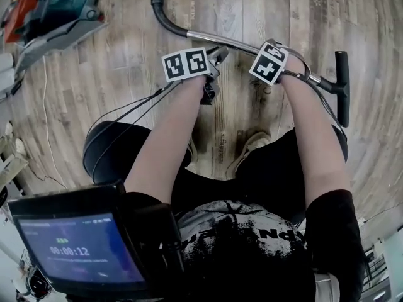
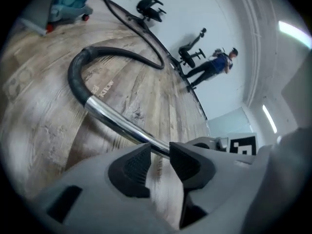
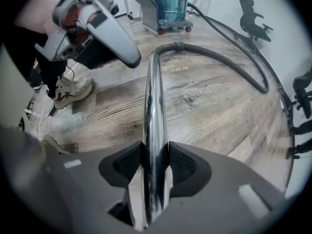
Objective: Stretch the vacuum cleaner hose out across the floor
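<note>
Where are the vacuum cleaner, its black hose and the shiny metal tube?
vacuum cleaner point(image 3: 170, 1): right gripper view, its teal body.
black hose point(image 3: 234, 65): right gripper view, midway along it.
metal tube point(image 2: 122, 124): left gripper view, middle of the shaft.

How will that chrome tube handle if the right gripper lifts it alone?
Probably stiff: the chrome tube runs straight from the right gripper. Polished, so it may slip. The black hose at its end likely drags.

The screen point(image 1: 79, 247) at the lower left of the head view reads 00:00:12. Lettering on the floor point(image 3: 174, 66) and the print on the shirt point(image 1: 252, 234) are too blurred to read.
</note>
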A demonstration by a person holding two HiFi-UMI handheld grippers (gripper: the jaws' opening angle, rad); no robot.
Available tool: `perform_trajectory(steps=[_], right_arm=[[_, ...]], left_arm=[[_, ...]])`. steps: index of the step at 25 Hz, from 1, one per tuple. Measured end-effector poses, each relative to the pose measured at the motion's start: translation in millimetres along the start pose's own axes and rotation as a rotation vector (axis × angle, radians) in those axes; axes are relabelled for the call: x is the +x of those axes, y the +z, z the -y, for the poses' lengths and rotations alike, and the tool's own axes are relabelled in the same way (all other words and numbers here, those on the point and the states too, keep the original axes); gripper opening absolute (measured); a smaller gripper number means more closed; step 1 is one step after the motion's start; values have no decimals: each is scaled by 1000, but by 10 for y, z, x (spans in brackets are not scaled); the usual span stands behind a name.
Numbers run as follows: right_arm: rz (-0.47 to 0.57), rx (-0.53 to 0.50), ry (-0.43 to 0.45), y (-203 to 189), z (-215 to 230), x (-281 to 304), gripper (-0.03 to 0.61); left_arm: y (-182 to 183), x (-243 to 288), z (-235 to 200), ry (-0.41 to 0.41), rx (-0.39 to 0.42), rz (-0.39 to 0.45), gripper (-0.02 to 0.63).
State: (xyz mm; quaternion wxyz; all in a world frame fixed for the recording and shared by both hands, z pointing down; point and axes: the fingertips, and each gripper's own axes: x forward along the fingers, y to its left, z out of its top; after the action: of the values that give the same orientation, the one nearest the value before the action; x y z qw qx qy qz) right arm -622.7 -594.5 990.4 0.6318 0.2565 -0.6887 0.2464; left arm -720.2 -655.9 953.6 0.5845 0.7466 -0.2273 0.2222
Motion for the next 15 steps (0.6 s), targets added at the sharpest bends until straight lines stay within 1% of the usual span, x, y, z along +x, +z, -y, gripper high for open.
perform_trajectory(steps=[3, 4, 6, 8, 9, 11, 14, 15], right_arm=[[-8, 22, 3, -59, -33, -70, 175], [-14, 29, 2, -91, -42, -92, 175], [-26, 33, -12, -144, -27, -126, 175], [-22, 55, -17, -172, 13, -161, 173], [-15, 71, -12, -188, 27, -179, 173], [-10, 92, -9, -232, 46, -217, 173], [-12, 80, -23, -253, 39, -305, 171], [-5, 74, -30, -232, 34, -343, 170]], left_arm=[[-15, 186, -147, -60, -197, 90, 154], [-14, 248, -166, -83, -246, 114, 176], [-10, 345, -198, -124, -323, 152, 164], [-16, 418, -206, -151, -371, 174, 145], [-37, 451, -196, -162, -389, 177, 200], [-56, 513, -171, -183, -407, 185, 217], [123, 586, -210, -211, -445, 255, 248], [204, 618, -227, -219, -461, 276, 267]])
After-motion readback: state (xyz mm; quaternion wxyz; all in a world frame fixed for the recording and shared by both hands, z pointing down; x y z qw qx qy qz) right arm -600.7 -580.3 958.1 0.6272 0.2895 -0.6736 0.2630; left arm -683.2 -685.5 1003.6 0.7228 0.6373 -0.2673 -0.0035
